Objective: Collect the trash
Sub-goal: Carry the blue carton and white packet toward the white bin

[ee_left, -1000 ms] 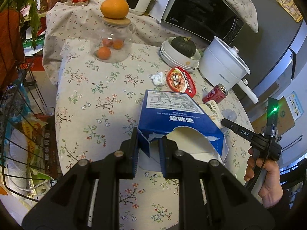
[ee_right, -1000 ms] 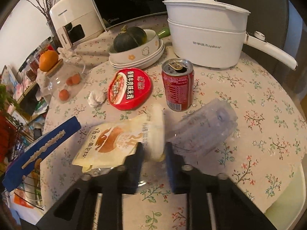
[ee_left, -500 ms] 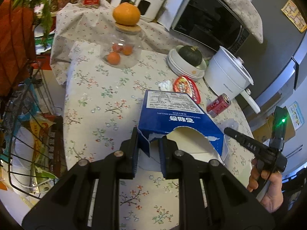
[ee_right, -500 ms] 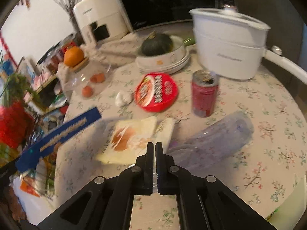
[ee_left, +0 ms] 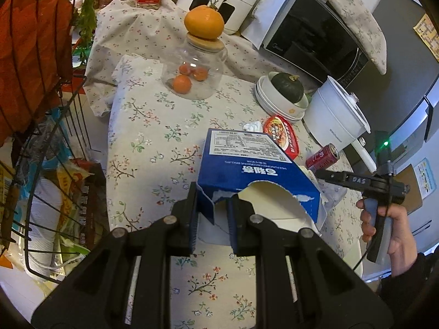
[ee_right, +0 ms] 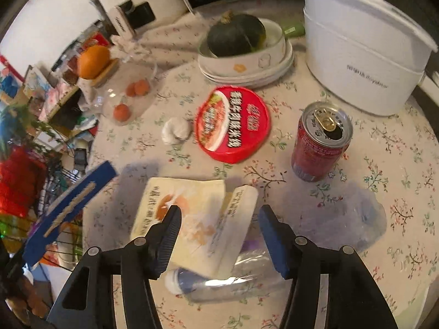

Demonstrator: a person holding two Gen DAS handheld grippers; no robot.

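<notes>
The left tongs (ee_left: pixel 211 213) are clenched on the torn edge of a blue cardboard box (ee_left: pixel 247 170), one finger outside the wall and the other inside the ripped opening. The box is held above the desk (ee_left: pixel 153 142), its white label panel facing up and its pale inside showing through the tear. In the right wrist view the same box appears as a blue slab at the left edge (ee_right: pixel 68 208).

The right tongs (ee_right: pixel 219 233) are released, their blue-padded fingers (ee_right: pixel 271 235) spread wide apart and holding nothing. Between and just beyond them lies a cream snack bag (ee_right: pixel 197 219), flat on the desk and partly folded at its right side. A clear plastic bottle (ee_right: pixel 247 274) lies on its side under the bag's near corner, running off to the right.

Further out, a red drink can (ee_right: pixel 319 142) stands upright with its tab opened. To its left sits a round red lid (ee_right: pixel 233 123) with printed lettering, and just beside that a crumpled white tissue (ee_right: pixel 175 130). Behind them a dark green squash (ee_right: pixel 236 37) rests in a white bowl (ee_right: pixel 247 60), next to a white electric pot (ee_right: pixel 362 49). A glass jar (ee_left: pixel 194 74) with small oranges inside has an orange (ee_left: pixel 204 24) on its wooden lid. A wire basket (ee_left: pixel 41 192) hangs off the desk's left side.
</notes>
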